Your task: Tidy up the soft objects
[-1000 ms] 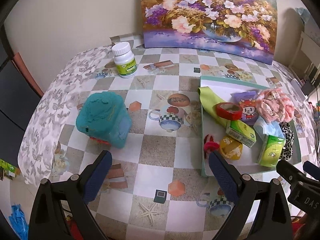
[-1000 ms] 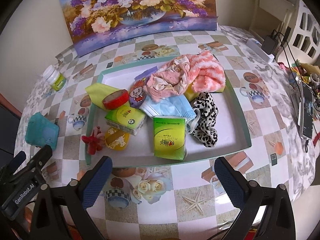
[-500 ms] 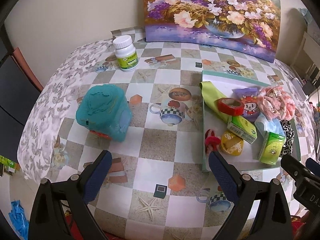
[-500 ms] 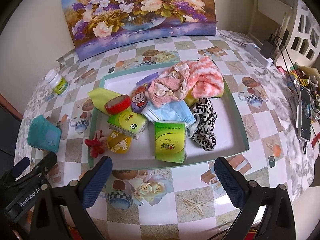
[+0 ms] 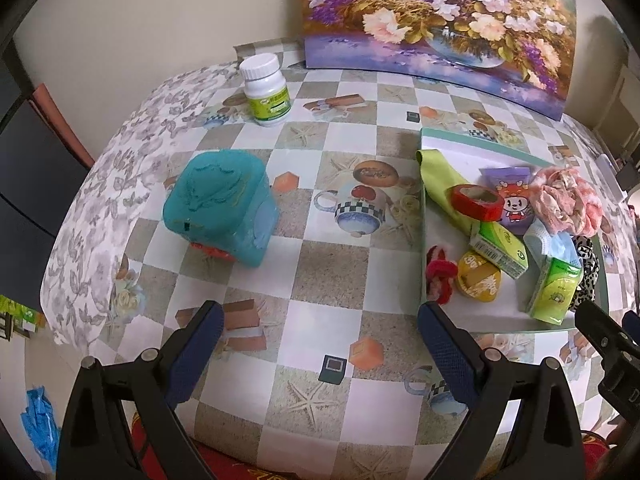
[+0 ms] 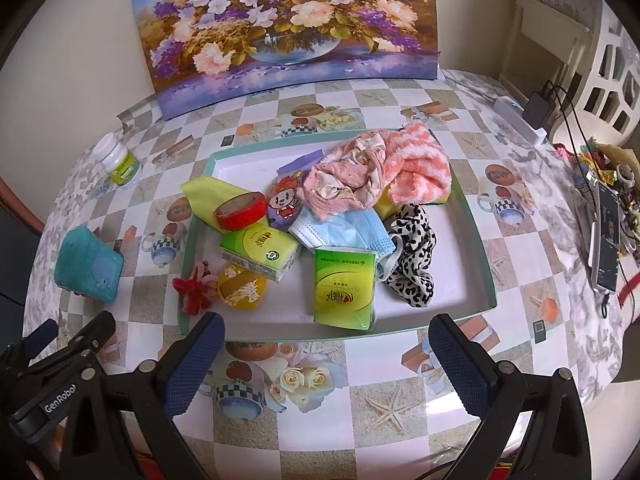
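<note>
Hovering above the near edge of the table (image 6: 520,152), the right gripper (image 6: 326,356) has its jaws wide apart and holds nothing. Directly ahead of it lies the tray (image 6: 472,240), which carries the pink cloth (image 6: 372,168), the blue face mask (image 6: 348,230), the leopard-print fabric (image 6: 412,260) and two green tissue packs (image 6: 344,288). The left gripper (image 5: 318,344) is likewise spread and empty. Ahead and to its left stands the teal box (image 5: 222,204); farther ahead stands the white bottle (image 5: 266,90). The tray lies ahead to its right.
</note>
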